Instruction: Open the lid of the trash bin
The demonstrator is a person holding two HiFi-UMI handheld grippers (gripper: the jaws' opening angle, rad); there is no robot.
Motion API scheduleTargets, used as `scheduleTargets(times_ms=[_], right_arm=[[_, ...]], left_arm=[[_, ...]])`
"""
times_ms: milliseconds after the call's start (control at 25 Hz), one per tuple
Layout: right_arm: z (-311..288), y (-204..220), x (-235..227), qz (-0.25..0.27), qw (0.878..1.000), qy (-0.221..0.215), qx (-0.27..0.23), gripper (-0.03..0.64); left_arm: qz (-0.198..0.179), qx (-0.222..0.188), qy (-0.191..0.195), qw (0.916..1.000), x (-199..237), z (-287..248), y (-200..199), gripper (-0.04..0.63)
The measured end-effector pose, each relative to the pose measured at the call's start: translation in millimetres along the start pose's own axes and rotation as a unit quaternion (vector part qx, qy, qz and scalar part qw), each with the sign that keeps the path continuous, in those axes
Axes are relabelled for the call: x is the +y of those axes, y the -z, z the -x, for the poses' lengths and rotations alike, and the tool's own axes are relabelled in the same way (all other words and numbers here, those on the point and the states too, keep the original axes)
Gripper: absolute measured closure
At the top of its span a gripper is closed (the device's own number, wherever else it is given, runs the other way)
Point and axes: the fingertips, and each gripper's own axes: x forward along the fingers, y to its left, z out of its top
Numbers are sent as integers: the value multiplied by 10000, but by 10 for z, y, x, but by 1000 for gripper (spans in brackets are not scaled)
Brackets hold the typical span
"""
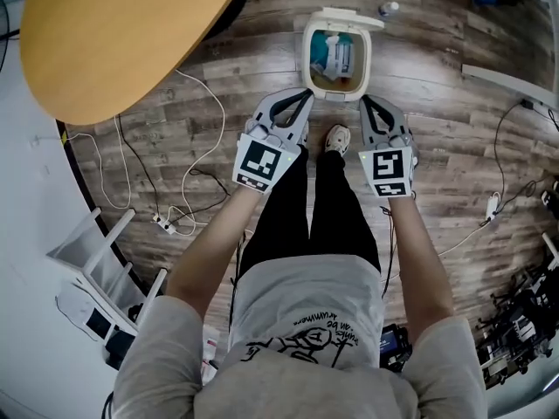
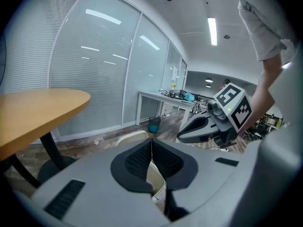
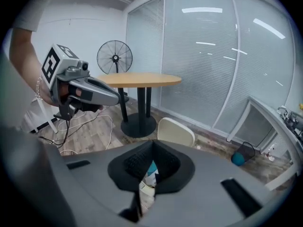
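A cream trash bin (image 1: 307, 59) stands on the wood floor in front of me, its lid (image 1: 346, 17) tipped up and back, blue and white rubbish showing inside. My left gripper (image 1: 306, 95) hovers just before the bin's near left corner, jaws shut on nothing. At the near right corner my right gripper (image 1: 366, 102) hangs, also shut and empty. In the left gripper view the closed left gripper (image 2: 151, 144) points over the raised lid (image 2: 134, 137). In the right gripper view the right gripper (image 3: 151, 146) faces the lid (image 3: 176, 131).
A round wooden table (image 1: 113, 33) fills the upper left. White and black cables (image 1: 188, 190) trail over the floor at left, beside a white rack (image 1: 96, 260). My shoe (image 1: 337, 138) rests just in front of the bin. A fan (image 3: 115, 57) stands behind the table.
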Motion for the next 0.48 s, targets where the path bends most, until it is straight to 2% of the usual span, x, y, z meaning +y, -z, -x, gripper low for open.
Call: scheduleTargets(times_ms=[280,480], right_arm=[[550,-622,-53,-91,9989,-52,-460,609],[916,-968,-89,-620,9959,-135,-644,609]], left_arm=[[8,-306,-151,9994,-2,360,-657,575],[11,-474,-128,9988,-107,621,-1099,575]])
